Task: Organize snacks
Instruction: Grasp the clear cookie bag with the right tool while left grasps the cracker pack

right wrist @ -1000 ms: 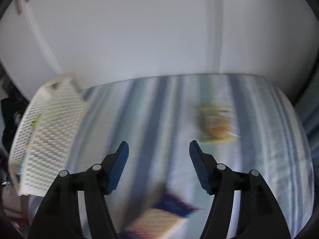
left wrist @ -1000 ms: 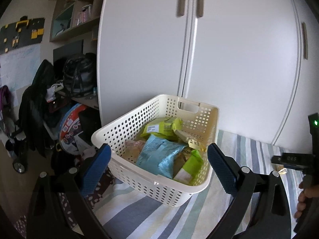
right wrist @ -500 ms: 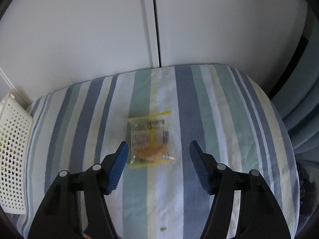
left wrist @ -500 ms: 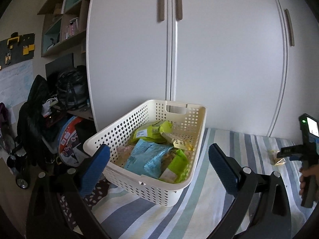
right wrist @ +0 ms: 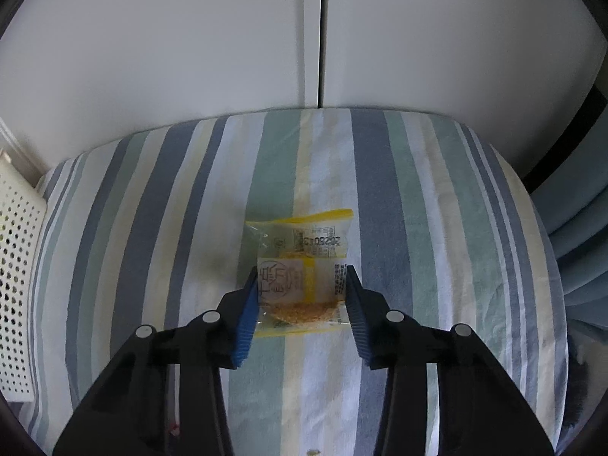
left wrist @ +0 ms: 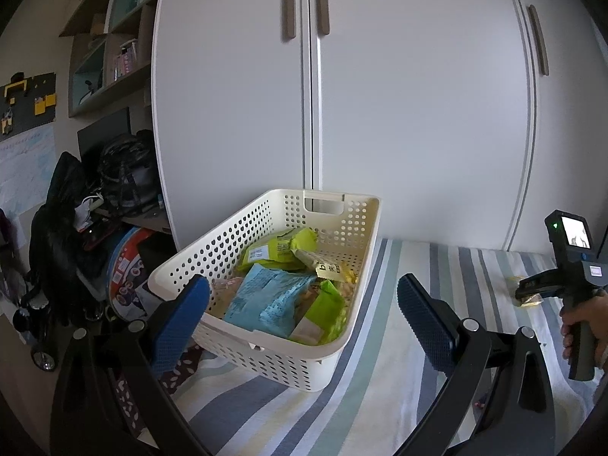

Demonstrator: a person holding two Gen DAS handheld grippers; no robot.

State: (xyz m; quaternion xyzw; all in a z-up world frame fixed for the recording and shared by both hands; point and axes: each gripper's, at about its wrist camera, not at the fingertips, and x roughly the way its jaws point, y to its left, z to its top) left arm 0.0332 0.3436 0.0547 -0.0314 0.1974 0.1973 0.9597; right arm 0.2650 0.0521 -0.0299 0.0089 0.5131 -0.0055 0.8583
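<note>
Basket (left wrist: 266, 296) of snacks sits just ahead of the left tool (left wrist: 304, 311), whose jaws hang wide and empty as before. Through the right view, the right tool (right wrist: 300, 296) has dropped onto the yellow cookie packet (right wrist: 300, 266) on the striped bed (right wrist: 418, 228), jaws narrowed against its sides, so pickup looks imminent.

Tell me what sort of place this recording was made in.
Most likely a bedroom at home: a striped bedsheet runs up against white wardrobe doors, with open shelves and piled bags beside them.
</note>
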